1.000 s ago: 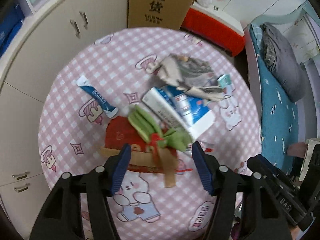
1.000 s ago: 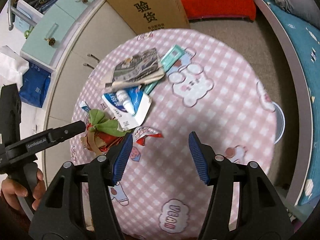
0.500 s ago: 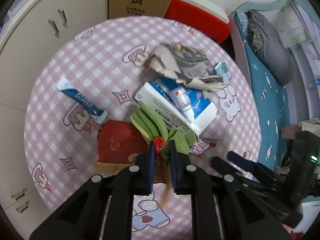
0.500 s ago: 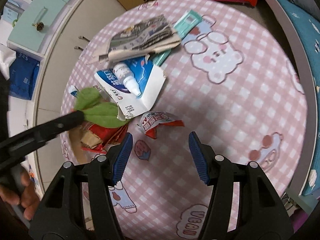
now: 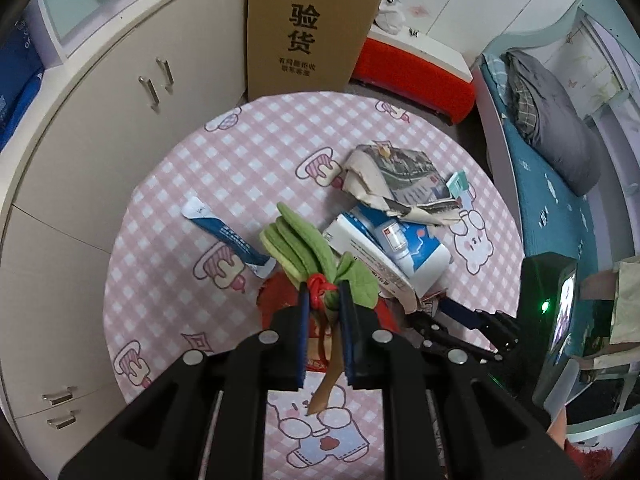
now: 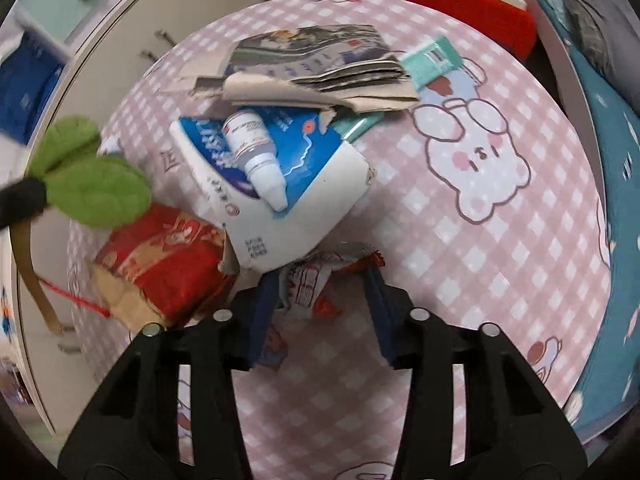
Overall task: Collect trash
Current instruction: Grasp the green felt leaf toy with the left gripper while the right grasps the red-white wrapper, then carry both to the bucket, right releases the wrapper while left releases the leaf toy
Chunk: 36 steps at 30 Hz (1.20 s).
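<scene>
Left tongs (image 5: 325, 300): being kept clamped on the red-tied stem of the green leaf bundle (image 5: 304, 248), which is being held off the desk (image 5: 168, 216); leaves fanning up and left of the tips, a brown strip hanging below.

Red packet (image 6: 160, 264): lying on the desk, left of the right tongs.

Right tongs (image 6: 320, 292): jaws being closed around the crumpled red-and-white wrapper (image 6: 316, 280), which is lying directly between the tips against the white box (image 6: 288, 232); firm contact is not yet being shown. Long axis is judged to be running across the gap.
</scene>
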Each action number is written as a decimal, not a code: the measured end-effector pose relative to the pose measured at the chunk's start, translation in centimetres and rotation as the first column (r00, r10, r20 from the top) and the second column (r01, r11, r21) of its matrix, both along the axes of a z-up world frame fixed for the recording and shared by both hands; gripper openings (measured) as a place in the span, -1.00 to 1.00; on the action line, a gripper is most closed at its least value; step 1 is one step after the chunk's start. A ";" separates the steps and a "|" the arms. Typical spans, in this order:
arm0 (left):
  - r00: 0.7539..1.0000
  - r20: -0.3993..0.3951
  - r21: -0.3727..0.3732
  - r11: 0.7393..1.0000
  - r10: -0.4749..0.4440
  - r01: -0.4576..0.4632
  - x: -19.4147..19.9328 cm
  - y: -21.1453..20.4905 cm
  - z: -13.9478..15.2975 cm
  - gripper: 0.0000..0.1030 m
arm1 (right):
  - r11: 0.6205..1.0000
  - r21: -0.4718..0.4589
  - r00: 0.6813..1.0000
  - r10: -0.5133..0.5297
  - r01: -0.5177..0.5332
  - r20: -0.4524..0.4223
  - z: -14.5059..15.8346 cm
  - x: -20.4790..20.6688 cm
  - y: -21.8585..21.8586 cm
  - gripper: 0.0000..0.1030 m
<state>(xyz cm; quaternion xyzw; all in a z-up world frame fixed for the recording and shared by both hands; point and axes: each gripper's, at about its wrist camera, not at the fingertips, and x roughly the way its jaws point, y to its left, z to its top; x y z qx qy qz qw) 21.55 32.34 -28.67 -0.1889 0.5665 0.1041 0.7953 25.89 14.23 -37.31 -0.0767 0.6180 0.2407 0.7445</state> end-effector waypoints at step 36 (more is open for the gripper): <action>0.947 0.126 -0.015 0.953 -0.297 0.301 14.5 -37.9 4.3 -0.74 | 0.925 0.192 0.934 -0.347 0.327 0.083 11.8 9.2 -39.8 -0.63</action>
